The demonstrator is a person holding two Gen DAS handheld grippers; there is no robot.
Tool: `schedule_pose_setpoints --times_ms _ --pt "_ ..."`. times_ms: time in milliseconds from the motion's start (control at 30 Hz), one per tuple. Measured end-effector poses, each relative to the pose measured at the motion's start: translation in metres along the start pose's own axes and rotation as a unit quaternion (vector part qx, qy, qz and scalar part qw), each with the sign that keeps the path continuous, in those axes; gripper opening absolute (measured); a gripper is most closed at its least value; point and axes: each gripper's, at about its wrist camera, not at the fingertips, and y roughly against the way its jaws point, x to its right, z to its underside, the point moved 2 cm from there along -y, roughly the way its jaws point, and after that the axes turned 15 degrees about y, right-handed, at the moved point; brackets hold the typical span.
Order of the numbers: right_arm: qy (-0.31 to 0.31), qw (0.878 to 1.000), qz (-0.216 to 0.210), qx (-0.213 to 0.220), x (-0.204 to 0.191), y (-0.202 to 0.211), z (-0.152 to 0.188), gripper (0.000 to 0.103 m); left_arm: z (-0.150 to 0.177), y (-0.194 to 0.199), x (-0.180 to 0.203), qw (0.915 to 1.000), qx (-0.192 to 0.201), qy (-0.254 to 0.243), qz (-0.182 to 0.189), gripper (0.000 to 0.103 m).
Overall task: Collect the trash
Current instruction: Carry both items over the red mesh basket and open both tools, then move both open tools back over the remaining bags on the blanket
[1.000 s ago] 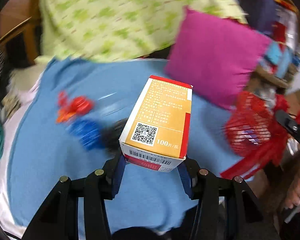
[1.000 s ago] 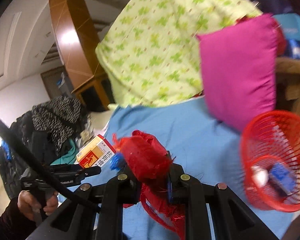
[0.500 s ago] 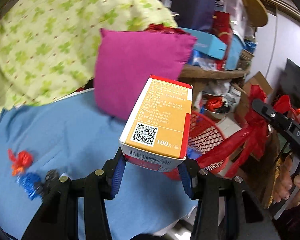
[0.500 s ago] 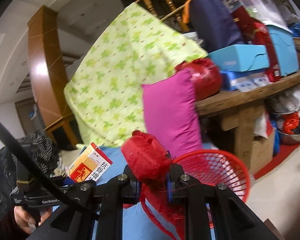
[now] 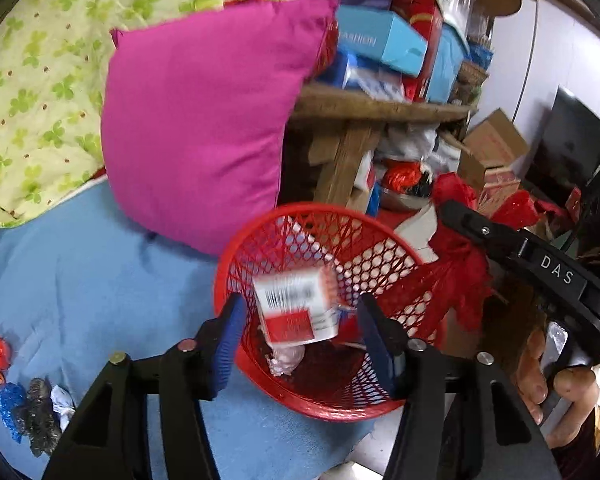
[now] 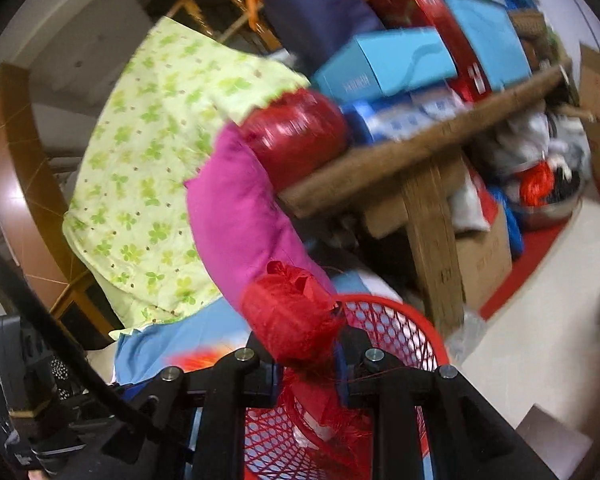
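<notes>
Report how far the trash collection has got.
Done: the medicine box is dropping into the red basket from the open left gripper. In hand: the right gripper clamps red mesh trash over the basket. Left: small wrappers on the blue sheet.

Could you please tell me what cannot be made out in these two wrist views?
- Left wrist: print on the medicine box, motion-blurred above the red basket.
- Left wrist: basket contents beneath the box, hidden.
- Right wrist: basket's inside, blocked by the red mesh wad in the right gripper.
</notes>
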Motion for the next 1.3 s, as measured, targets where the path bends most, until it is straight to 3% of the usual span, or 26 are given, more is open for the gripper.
schedule_pose_setpoints --times_ms 67,167,333,467,733,867,1000,1300 --pt "-0.023 0.999 -0.009 -0.028 0.011 -0.017 0.011 0.036 0.006 -0.008 -0.003 0.9999 -0.008 -0.004 -0.012 0.061" --pt "-0.053 0.997 -0.024 -0.043 0.021 -0.027 0.023 0.066 0.015 -0.006 -0.01 0.9995 -0.008 -0.01 -0.031 0.061" --pt "-0.029 0.999 -0.028 -0.007 0.011 -0.014 0.021 0.067 0.028 0.02 -0.033 0.9952 0.021 -0.013 -0.094 0.065" --pt "0.006 0.998 -0.046 0.033 -0.02 0.009 0.015 0.067 0.043 0.046 -0.06 0.991 0.035 -0.001 -0.129 0.068" --pt "0.077 0.989 -0.11 0.068 -0.102 0.041 0.016 0.067 0.109 0.088 -0.133 0.9859 0.02 0.058 -0.155 0.069" --pt "0.106 0.981 -0.148 0.066 -0.146 0.045 0.026 0.067 0.137 0.119 -0.176 0.9768 0.033 0.094 -0.189 0.069" --pt "0.131 0.973 -0.186 0.036 -0.192 0.036 0.045 0.067 0.156 0.147 -0.213 0.9658 0.05 0.126 -0.221 0.069" --pt "0.17 0.961 -0.218 -0.017 -0.25 0.021 0.08 0.067 0.2 0.195 -0.3 0.9355 0.067 0.215 -0.272 0.069"
